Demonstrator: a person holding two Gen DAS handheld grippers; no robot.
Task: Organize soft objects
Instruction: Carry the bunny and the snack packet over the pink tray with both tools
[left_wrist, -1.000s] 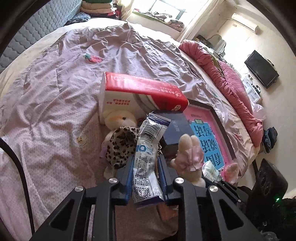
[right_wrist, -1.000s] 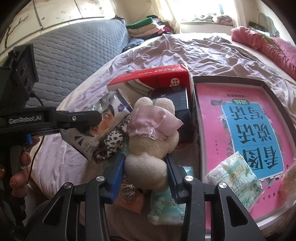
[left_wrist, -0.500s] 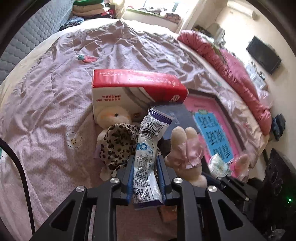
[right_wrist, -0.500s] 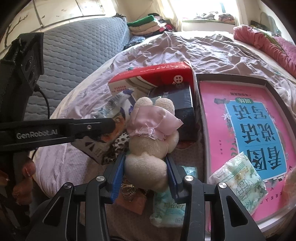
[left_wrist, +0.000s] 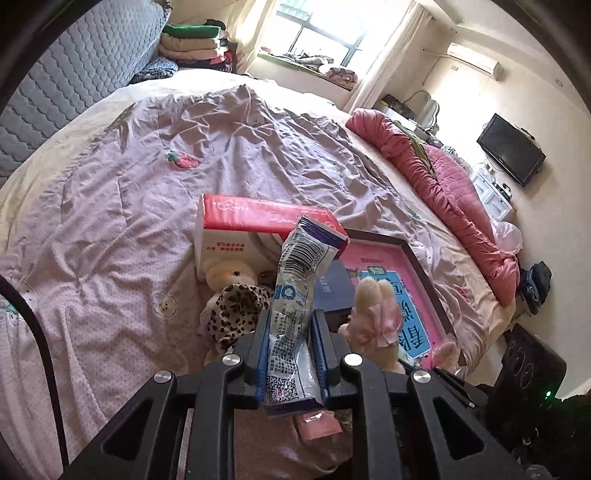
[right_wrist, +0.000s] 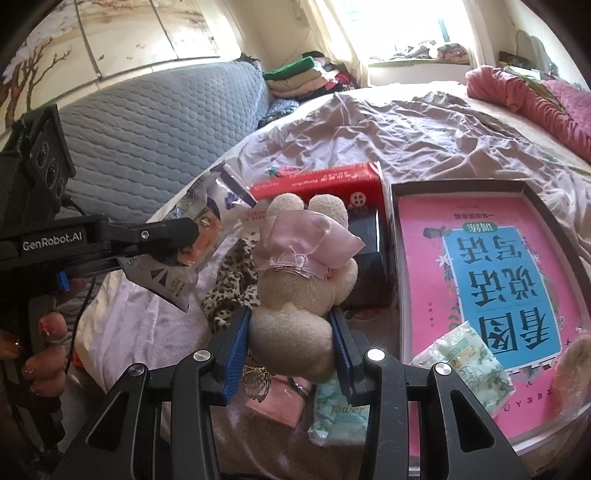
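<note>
My left gripper (left_wrist: 290, 332) is shut on a white and purple plastic packet (left_wrist: 295, 295) and holds it above the bed; the packet also shows in the right wrist view (right_wrist: 207, 229). My right gripper (right_wrist: 291, 325) is shut on a cream plush bunny with a pink bow (right_wrist: 303, 269), lifted above the bed; the bunny shows in the left wrist view (left_wrist: 373, 314) too. A leopard-print plush (left_wrist: 236, 306) and a small teddy (left_wrist: 225, 275) lie on the purple quilt below. A pink-lined box tray (right_wrist: 458, 186) lies to the right.
A red and white tissue box (left_wrist: 251, 225) and a dark blue box (left_wrist: 332, 288) lie behind the plush toys. A green tissue pack (right_wrist: 461, 358) lies in the tray. Another pack (right_wrist: 340, 410) and a pink item (right_wrist: 277, 402) lie near the bed edge. A rolled pink quilt (left_wrist: 443, 181) is far right.
Both grippers have risen with their loads and tilted up, so the views show more of the room. The packet and the bunny stay gripped.
</note>
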